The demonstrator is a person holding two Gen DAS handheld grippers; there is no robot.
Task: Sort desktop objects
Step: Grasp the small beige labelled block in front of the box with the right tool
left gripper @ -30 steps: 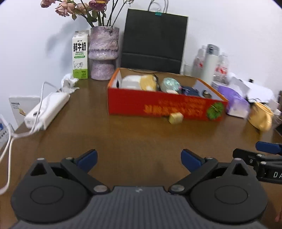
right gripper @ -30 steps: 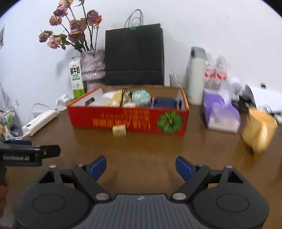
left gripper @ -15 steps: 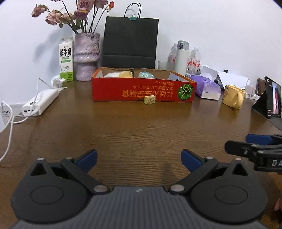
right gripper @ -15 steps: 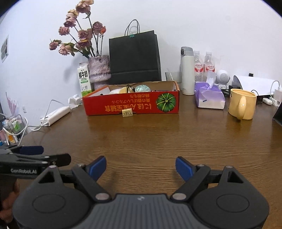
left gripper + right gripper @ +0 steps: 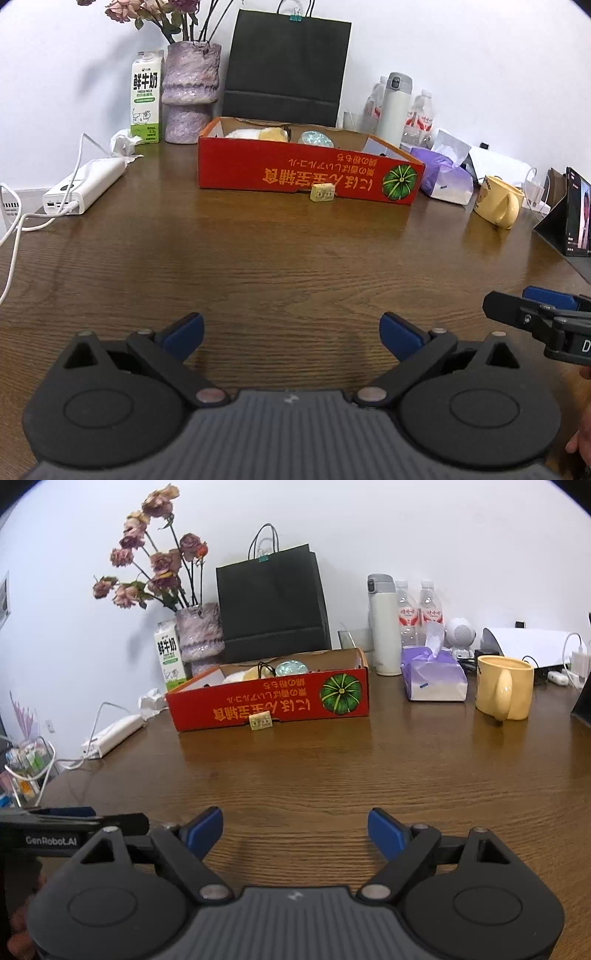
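Over the near edge of the wooden counter (image 5: pixel 295 258), the left tool (image 5: pixel 291 334) hovered with its blue fingertips (image 5: pixel 183 329) spread wide and nothing between them. At its three o'clock, the right tool (image 5: pixel 295 830) was likewise released and empty above the bare wood. Far ahead, at twelve o'clock, a small yellow block (image 5: pixel 323 192) lay on the counter, touching or just beside the front wall of the red cardboard box (image 5: pixel 258 173). At two o'clock, well apart, stood a yellow mug (image 5: pixel 504 686) beside a purple tissue pack (image 5: pixel 434 677).
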